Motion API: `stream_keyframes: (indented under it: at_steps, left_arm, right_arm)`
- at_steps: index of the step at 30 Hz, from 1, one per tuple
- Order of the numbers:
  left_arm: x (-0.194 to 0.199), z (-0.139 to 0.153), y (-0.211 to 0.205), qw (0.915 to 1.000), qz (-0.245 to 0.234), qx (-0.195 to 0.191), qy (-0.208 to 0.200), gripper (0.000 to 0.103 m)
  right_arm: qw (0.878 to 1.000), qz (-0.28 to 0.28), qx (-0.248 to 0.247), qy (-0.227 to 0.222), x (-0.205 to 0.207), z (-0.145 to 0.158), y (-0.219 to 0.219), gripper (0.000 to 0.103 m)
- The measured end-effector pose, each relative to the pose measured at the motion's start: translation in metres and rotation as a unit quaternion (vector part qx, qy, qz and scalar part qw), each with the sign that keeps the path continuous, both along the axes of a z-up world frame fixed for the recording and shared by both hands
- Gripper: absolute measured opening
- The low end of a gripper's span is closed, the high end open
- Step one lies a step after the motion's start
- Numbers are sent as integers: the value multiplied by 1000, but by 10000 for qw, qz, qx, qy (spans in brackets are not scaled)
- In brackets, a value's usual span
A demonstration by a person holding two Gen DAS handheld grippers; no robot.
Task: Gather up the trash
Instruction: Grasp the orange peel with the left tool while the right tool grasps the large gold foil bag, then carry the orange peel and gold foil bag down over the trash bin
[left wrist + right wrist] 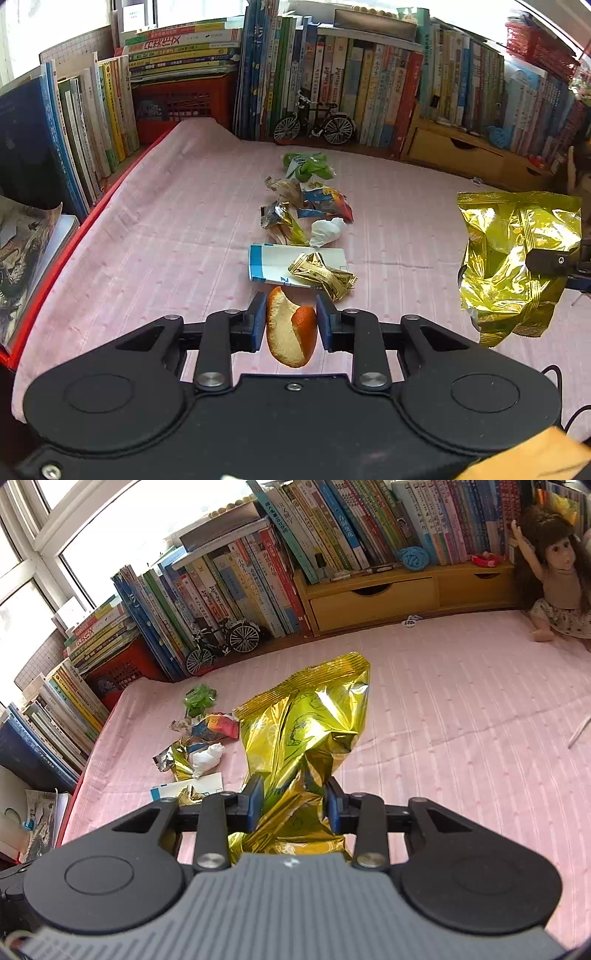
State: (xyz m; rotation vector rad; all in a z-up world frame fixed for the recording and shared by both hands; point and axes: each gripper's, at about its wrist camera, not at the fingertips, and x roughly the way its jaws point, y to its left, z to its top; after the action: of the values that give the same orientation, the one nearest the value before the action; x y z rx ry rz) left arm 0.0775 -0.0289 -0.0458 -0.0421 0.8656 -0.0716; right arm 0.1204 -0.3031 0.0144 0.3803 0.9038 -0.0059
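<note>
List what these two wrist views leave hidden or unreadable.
- Trash bin: in neither view, so where the trash goes is unknown.
- Gold bag: its lower end is hidden behind the right gripper body in the right wrist view.
- White carton: print partly covered by a gold wrapper, left wrist view.
- Book spines: too small and blurred to read.

Trash row runs down mid tabletop (406,206): leafy wrapper (308,166) farthest, crumpled wrappers (295,206) and tissue (327,230) nearer, flat carton (266,264) nearest. Books (369,85) line back and left edges; model bicycle (314,123) stands before them.
</note>
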Motion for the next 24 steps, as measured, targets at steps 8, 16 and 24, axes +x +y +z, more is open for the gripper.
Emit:
stream_keyframes:
  at_steps: [8, 16, 24]
  left_arm:
    - [-57, 24, 24, 9966, -774, -142, -223, 27]
    - [-116, 12, 51, 9960, -868, -214, -96, 27]
    - [-185, -20, 83, 9990, -426, -74, 75, 27]
  right_arm:
    - [9978, -602, -211, -202, -81, 22, 31, 39]
    - [9980, -551, -299, -42, -145, 19, 64, 39]
    - [9999, -103, -84, 84, -201, -8, 93, 39]
